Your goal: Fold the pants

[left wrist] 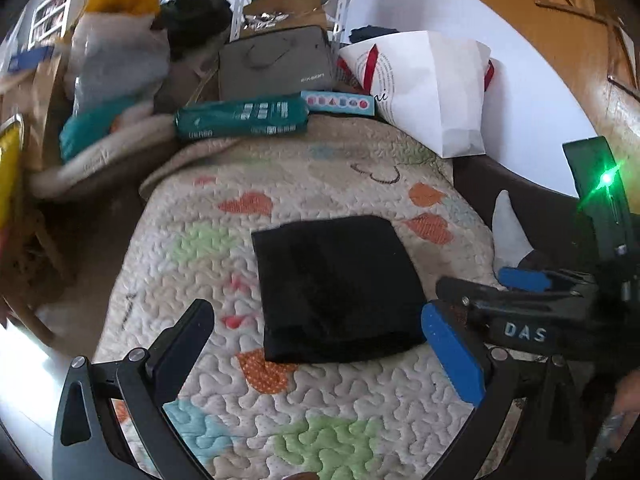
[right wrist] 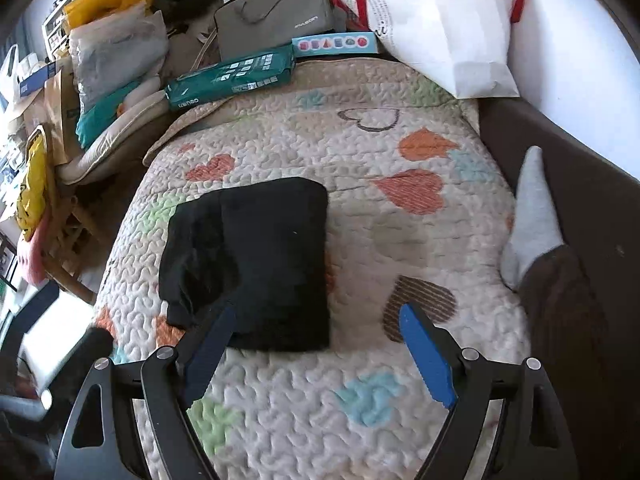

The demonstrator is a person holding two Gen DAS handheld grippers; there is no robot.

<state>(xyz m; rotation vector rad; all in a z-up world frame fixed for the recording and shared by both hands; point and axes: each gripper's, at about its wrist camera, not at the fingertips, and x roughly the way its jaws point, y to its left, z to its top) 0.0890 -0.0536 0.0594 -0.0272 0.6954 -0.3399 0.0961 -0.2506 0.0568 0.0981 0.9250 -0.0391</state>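
Note:
The black pants (left wrist: 336,284) lie folded into a compact rectangle on the quilted heart-pattern bedspread (left wrist: 320,400). In the right wrist view the pants (right wrist: 256,260) sit left of centre, with a looser layer sticking out on their left side. My left gripper (left wrist: 316,320) is open and empty, held above the near edge of the pants. My right gripper (right wrist: 316,316) is open and empty, just above the near right corner of the pants. The right gripper also shows in the left wrist view (left wrist: 476,292), at the right of the pants, with its blue pads apart.
A white paper bag (left wrist: 432,88), a teal package (left wrist: 240,116), a grey laptop bag (left wrist: 276,64) and a pile of bags and cushions (left wrist: 116,68) crowd the far end of the bed. A person's grey-socked foot (right wrist: 532,216) rests at the right edge.

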